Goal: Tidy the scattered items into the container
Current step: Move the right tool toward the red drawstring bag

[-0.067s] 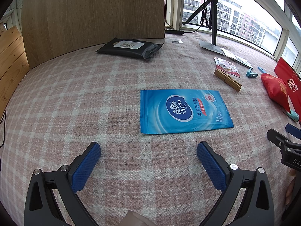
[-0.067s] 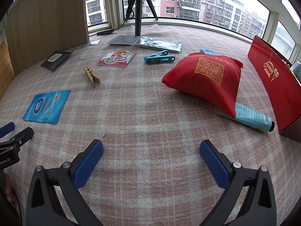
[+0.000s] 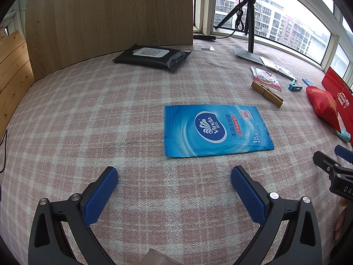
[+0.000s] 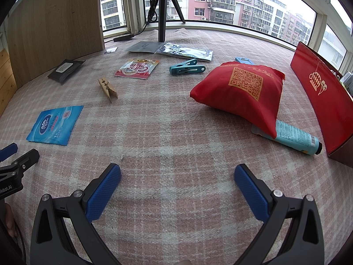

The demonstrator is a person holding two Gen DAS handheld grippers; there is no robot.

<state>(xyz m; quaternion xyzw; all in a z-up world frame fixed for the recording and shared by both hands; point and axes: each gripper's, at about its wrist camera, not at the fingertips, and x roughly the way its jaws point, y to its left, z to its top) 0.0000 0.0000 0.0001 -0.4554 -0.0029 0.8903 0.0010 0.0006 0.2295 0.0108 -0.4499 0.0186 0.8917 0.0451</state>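
Both tongs, left [image 3: 174,174] and right [image 4: 177,172], gape wide, empty, above the checked cloth [image 4: 176,132].

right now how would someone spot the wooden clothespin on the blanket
Start at the red pouch on the checked blanket and look left. Below the red-and-white sachet lies the wooden clothespin, the only bare-wood peg; the other peg is teal plastic.

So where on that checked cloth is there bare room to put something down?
The widest bare stretch lies between the blue wipe packet, the red pouch and the open right gripper. Another lies between the packet and the black wipes pack. It is crowded by the tripod: sachets, pegs, and beside the red box.
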